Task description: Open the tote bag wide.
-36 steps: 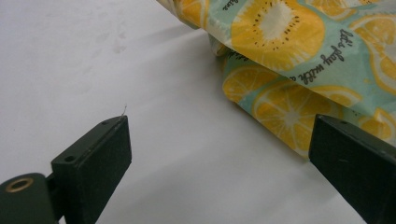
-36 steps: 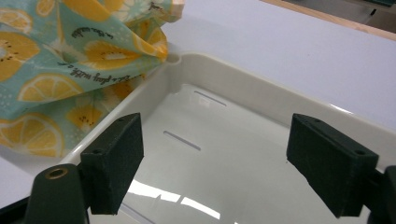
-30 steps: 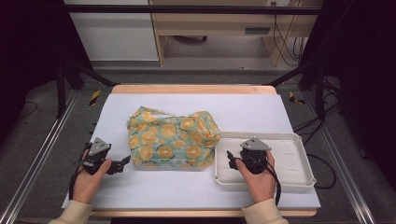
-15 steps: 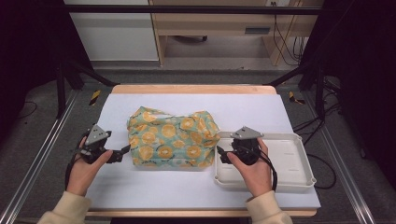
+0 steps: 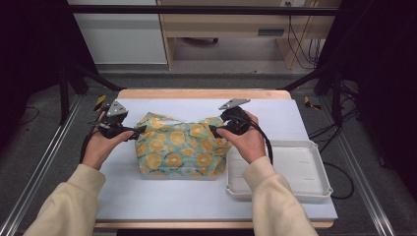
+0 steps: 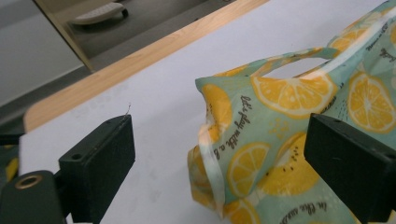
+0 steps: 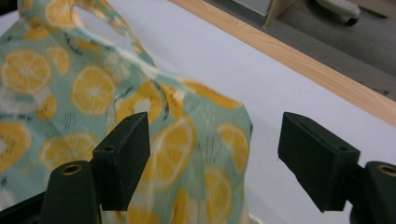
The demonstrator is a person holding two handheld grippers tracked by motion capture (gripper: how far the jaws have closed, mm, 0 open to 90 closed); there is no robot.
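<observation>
A teal cloth bag [image 5: 179,145] printed with lemon slices lies crumpled in the middle of the white table mat [image 5: 162,196]. My left gripper [image 5: 140,132] is at the bag's far left corner, open; in the left gripper view the bag's edge [image 6: 289,116] and handle loop lie between and beyond the wide jaws of that gripper [image 6: 219,140]. My right gripper [image 5: 214,132] is at the far right corner. Its jaws have just been closing a little but stand open [image 7: 215,140], with the bag's corner [image 7: 93,93] between them and no pad pressing it.
A white shallow tray [image 5: 319,189] sits on the mat to the right of the bag, partly under the right forearm. The table's wooden far edge [image 5: 196,93] runs behind the bag. Cables trail from both grippers.
Both hands have moved away from the person and risen, from beside the bag's near half to its far corners. The right hand has left the space over the tray.
</observation>
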